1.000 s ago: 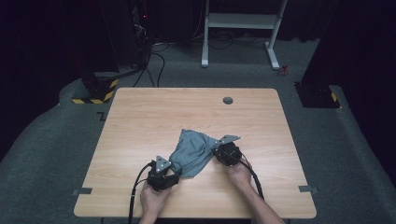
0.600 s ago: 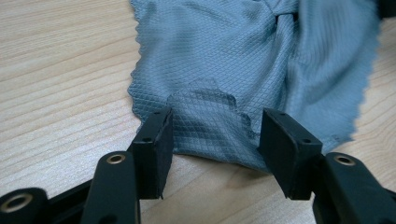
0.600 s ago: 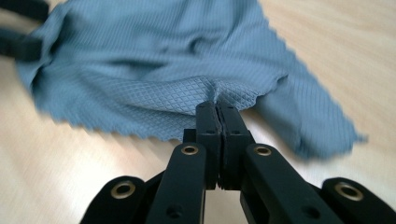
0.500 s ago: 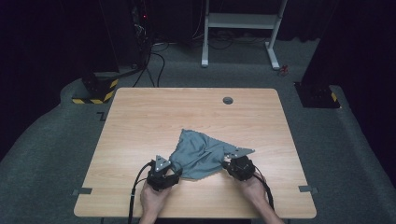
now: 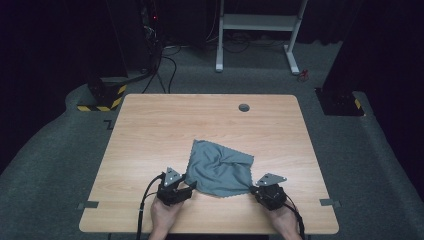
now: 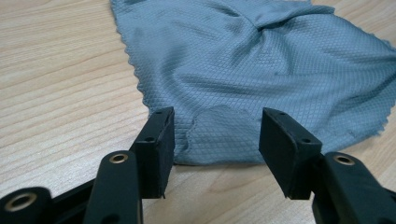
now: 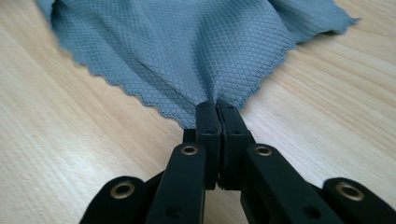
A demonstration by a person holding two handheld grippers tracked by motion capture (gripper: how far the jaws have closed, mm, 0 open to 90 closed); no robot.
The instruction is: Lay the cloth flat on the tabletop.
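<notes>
A grey-blue waffle-weave cloth point(image 5: 220, 167) lies rumpled on the wooden table point(image 5: 150, 135), near its front edge. My right gripper point(image 5: 253, 189) is at the cloth's near right corner, jaws pinched together on the cloth's edge point(image 7: 205, 100). My left gripper point(image 5: 190, 185) rests at the cloth's near left corner. Its jaws stand apart, with a small folded-over corner of the cloth point(image 6: 219, 135) lying flat between the pads, which do not touch it. The cloth point(image 6: 261, 60) spreads away from the left jaws in soft folds.
A small round grommet hole point(image 5: 244, 107) sits near the table's far edge. Beyond the table stand a white frame point(image 5: 257, 30), black equipment with cables point(image 5: 150, 45) and yellow-black striped bases point(image 5: 100, 102) on dark carpet.
My right gripper has moved right and toward the near edge, dragging the cloth's corner with it and spreading the cloth wider. The left gripper has stayed in place.
</notes>
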